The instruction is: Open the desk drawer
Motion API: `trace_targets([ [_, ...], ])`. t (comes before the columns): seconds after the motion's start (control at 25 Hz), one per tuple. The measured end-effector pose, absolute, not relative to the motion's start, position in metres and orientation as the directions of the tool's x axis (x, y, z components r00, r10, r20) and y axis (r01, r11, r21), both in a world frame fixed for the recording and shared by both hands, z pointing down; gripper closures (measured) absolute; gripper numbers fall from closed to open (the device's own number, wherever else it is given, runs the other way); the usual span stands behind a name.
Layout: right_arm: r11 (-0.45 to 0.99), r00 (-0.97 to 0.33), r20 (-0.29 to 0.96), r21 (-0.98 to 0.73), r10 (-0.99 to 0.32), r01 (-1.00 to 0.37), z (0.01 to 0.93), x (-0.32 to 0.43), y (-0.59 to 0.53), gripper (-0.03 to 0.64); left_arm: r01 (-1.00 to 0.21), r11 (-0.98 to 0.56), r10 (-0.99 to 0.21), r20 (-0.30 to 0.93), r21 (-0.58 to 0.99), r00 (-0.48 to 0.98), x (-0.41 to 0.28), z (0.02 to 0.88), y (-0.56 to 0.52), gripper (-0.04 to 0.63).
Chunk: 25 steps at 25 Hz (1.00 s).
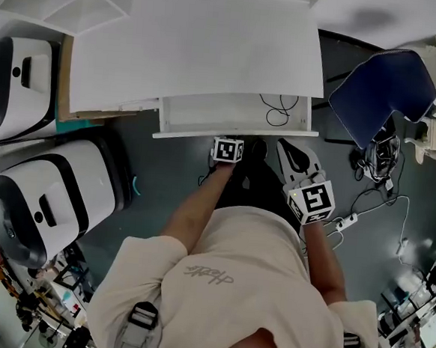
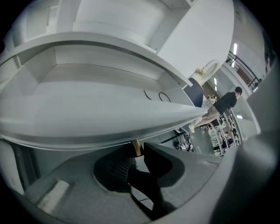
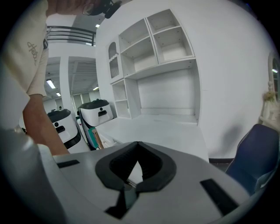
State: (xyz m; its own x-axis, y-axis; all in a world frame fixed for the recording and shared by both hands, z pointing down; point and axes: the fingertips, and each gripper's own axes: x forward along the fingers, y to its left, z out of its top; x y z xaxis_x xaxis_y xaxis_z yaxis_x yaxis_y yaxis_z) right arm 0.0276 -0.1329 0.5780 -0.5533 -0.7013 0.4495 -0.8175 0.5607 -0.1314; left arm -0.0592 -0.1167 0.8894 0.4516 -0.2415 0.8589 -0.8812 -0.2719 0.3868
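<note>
The white desk (image 1: 198, 48) has its shallow drawer (image 1: 200, 115) pulled out toward me, with a black cable (image 1: 281, 107) lying in its right end. My left gripper (image 1: 230, 140) sits at the middle of the drawer front. In the left gripper view the drawer front (image 2: 87, 127) runs overhead and a small brass knob (image 2: 136, 148) is pinched between the dark pads of the left gripper (image 2: 136, 153). My right gripper (image 1: 289, 149) hangs off to the right of the drawer, below its right corner, touching nothing. In its own view the right gripper (image 3: 131, 183) is shut and empty.
A blue chair (image 1: 382, 92) stands to the desk's right. Two white machines (image 1: 43, 201) (image 1: 14, 86) stand at the left. A power strip and cables (image 1: 345, 223) lie on the dark floor at the right. Wall shelves (image 3: 153, 43) rise behind the desk.
</note>
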Motion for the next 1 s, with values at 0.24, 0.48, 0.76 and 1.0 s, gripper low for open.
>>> trace_targets([
  [0.24,0.581,-0.584,0.441,-0.159,-0.682,-0.798,0.581,0.036,-0.111,0.615,-0.895,-0.254,-0.232,0.875,0.368,0.426,-0.059,0.892,-0.095,0.500],
  [0.48,0.637,-0.645,0.422,-0.181,-0.638,-0.749,0.583,0.048,-0.094,0.615,-0.914,-0.236,-0.231,0.894,0.331,0.384,-0.059,0.893,-0.080,0.502],
  [0.76,0.678,-0.688,0.428,-0.205,-0.587,-0.706,0.600,0.072,-0.080,0.615,-0.920,-0.208,-0.239,0.895,0.332,0.377,-0.055,0.893,-0.057,0.502],
  [1.0,0.697,-0.713,0.410,-0.222,-0.568,-0.682,0.600,0.085,-0.068,0.615,-0.930,-0.203,-0.224,0.910,0.305,0.348,-0.058,0.896,-0.040,0.502],
])
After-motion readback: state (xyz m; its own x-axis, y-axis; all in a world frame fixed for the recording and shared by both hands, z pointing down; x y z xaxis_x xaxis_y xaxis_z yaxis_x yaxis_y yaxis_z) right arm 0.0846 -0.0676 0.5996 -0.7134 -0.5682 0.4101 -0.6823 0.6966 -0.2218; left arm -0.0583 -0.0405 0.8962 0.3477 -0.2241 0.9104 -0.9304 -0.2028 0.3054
